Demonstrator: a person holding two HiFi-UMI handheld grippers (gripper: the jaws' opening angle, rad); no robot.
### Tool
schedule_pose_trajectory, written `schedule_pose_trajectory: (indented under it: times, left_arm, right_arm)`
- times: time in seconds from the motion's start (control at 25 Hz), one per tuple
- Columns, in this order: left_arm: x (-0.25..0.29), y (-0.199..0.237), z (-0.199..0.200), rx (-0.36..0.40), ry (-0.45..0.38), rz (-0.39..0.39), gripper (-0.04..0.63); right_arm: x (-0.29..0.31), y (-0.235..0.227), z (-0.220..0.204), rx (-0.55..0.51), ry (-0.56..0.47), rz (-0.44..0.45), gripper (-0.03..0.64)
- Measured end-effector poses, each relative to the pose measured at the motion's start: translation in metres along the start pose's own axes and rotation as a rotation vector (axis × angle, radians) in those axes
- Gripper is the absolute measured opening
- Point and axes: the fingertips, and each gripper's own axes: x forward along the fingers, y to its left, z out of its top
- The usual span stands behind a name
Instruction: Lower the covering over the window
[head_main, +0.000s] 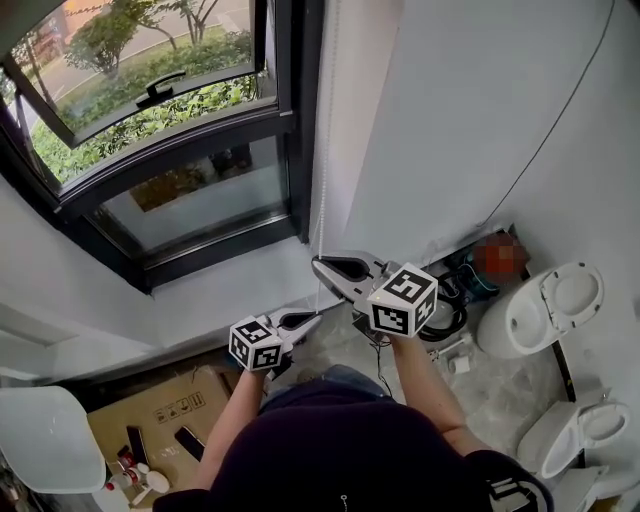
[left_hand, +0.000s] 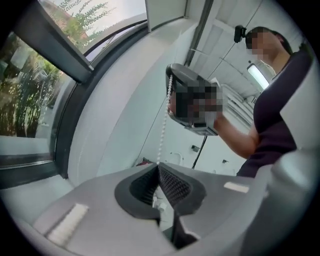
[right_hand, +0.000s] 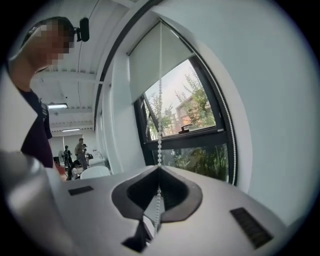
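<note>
- The window (head_main: 180, 190) is standing beyond the fingers, with its roller blind (right_hand: 150, 65) hanging high above them and covering only the top of the glass
- The right gripper (right_hand: 159, 169) is pinching the bead chain (right_hand: 160, 115), its fingers fully closed on it
- The left gripper (left_hand: 158, 167) is clamping the same chain below the right fingers, closed tight too

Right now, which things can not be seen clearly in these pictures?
- Head view: the blind lies beyond the top edge.
- Head view: the beads of the chain are too small to tell apart above the right gripper.
- Left gripper view: the left gripper hides the chain's lower end; a mosaic patch covers part of the right gripper.
</note>
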Motion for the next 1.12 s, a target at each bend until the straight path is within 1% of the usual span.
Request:
schedule_pose_trajectory:
  times: [0.32,0.48,0.6,0.76,0.92,1.12]
  left_arm:
    - [-0.001,-0.009,-0.029,0.002,0.109,-0.019,0.014]
    - [-0.003,-0.008,-0.033,-0.026,0.106,-0.030,0.014]
    - [-0.002,-0.007,-0.032,-0.030,0.108,-0.035,0.014]
    - [0.002,-0.011,-0.035,-0.022,0.128,-0.045,0.014]
    - [0.002,-0.010,-0.033,-0.024,0.126,-0.047,0.014]
    - [0.000,-0.005,-0.029,-0.031,0.107,-0.037,0.014]
  right_arm:
    - [0.009,-0.001,-0.028,0.058,0.033,0.049,0.014]
    - [0.012,-0.002,-0.032,0.079,0.018,0.052,0.014]
    - [0.011,-0.008,-0.034,0.083,0.025,0.035,0.014]
    - [0.011,-0.016,-0.060,0.053,0.126,0.008,0.014]
    - [0.009,-0.020,-0.070,0.131,0.092,0.021,0.014]
    - [0.015,-0.030,-0.072,0.149,0.106,0.027,0.014]
